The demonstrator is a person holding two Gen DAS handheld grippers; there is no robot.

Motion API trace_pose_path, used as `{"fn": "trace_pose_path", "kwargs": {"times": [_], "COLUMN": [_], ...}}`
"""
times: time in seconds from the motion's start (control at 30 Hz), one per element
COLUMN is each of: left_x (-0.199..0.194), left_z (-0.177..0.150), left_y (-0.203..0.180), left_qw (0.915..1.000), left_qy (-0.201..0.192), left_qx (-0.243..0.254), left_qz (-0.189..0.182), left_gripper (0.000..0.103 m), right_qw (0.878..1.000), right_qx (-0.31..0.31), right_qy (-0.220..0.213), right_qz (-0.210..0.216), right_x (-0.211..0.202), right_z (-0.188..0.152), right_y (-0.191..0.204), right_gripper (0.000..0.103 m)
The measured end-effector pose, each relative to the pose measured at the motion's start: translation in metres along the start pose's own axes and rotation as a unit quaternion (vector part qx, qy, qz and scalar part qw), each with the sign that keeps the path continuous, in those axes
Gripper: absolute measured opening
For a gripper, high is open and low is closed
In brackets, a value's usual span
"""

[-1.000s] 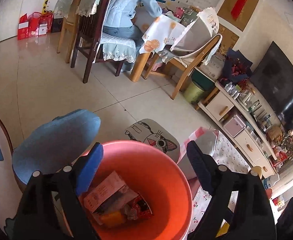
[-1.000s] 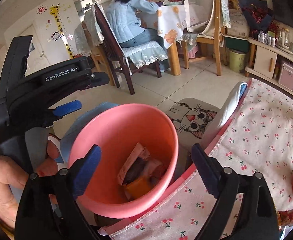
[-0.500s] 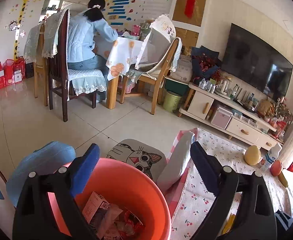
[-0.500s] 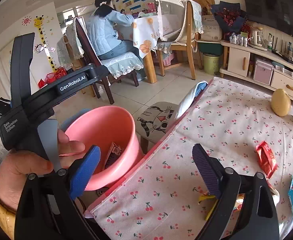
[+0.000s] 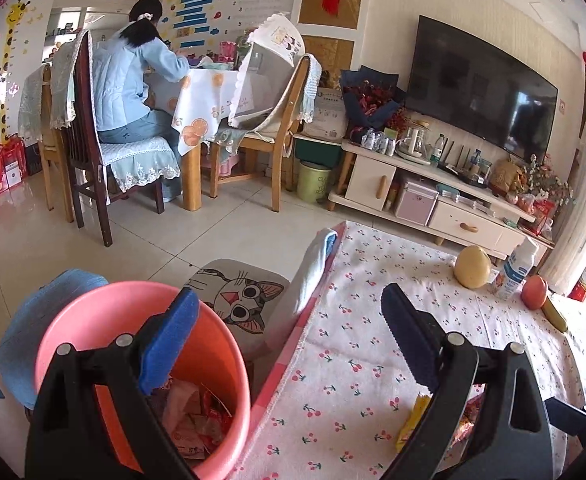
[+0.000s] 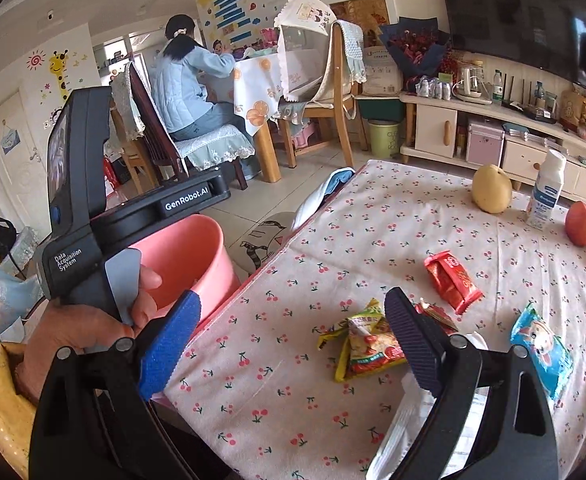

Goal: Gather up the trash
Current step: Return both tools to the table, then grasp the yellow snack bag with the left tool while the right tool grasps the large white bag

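Note:
A pink bin (image 5: 93, 312) stands on the floor beside the table's left edge, with several wrappers (image 5: 197, 420) inside; it also shows in the right wrist view (image 6: 189, 248). My left gripper (image 5: 289, 340) is open and empty, over the bin's right rim and the table edge. My right gripper (image 6: 293, 340) is open and empty above the cherry-print tablecloth (image 6: 373, 232). On the cloth lie a yellow snack wrapper (image 6: 369, 344), a red wrapper (image 6: 451, 280), a blue wrapper (image 6: 541, 344) and a white wrapper (image 6: 405, 420).
A yellow pear (image 6: 491, 190), a white bottle (image 6: 545, 192), a red apple (image 6: 580, 224) stand at the table's far end. A cat-print stool (image 5: 241, 292) and a blue stool (image 5: 25, 320) sit by the bin. A person sits at a dining table (image 5: 133, 80) beyond.
Both grippers have swung right from above the bin toward the table. The wrappers on the cloth have come into the right wrist view. Both stay open.

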State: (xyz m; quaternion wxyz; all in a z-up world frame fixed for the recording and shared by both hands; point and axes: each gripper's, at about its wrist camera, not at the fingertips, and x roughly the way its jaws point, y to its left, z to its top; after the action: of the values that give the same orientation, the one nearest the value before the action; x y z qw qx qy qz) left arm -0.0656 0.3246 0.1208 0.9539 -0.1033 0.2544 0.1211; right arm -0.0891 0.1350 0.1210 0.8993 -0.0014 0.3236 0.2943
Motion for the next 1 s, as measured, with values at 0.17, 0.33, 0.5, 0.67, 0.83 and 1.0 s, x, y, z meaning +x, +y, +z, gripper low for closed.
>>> {"fn": "trace_pose_path", "kwargs": {"times": [0.17,0.33,0.5,0.67,0.83,1.0], "left_x": [-0.005,-0.014,-0.025,-0.036,-0.046,-0.053], "left_z": [-0.017,-0.035,-0.049,-0.063,-0.078,-0.092], "left_y": [-0.031,-0.056,-0.076,-0.093,-0.11,-0.131], "left_qw": [0.9993,0.9981,0.9971,0.9956,0.9929,0.988], "left_qy": [0.017,0.028,0.039,0.044,0.053,0.062], "left_qx": [0.034,0.052,0.054,0.068,0.088,0.12], "left_qz": [-0.005,-0.015,-0.038,-0.047,-0.059,-0.074], "left_gripper": [0.093,0.093,0.093,0.093,0.093,0.093], "right_qw": [1.0,0.998,0.997,0.995,0.992,0.989], "right_qx": [0.011,0.035,0.054,0.072,0.084,0.108], "right_qy": [-0.012,-0.019,-0.022,-0.034,-0.041,-0.042], "right_qz": [-0.02,-0.038,-0.056,-0.066,-0.085,-0.095], "right_x": [-0.025,-0.045,-0.061,-0.08,-0.096,-0.104], "right_z": [-0.015,-0.034,-0.048,-0.054,-0.059,-0.065], "right_y": [-0.022,-0.049,-0.078,-0.104,-0.131,-0.159], "right_gripper": [0.092,0.092,0.092,0.092,0.092,0.092]}}
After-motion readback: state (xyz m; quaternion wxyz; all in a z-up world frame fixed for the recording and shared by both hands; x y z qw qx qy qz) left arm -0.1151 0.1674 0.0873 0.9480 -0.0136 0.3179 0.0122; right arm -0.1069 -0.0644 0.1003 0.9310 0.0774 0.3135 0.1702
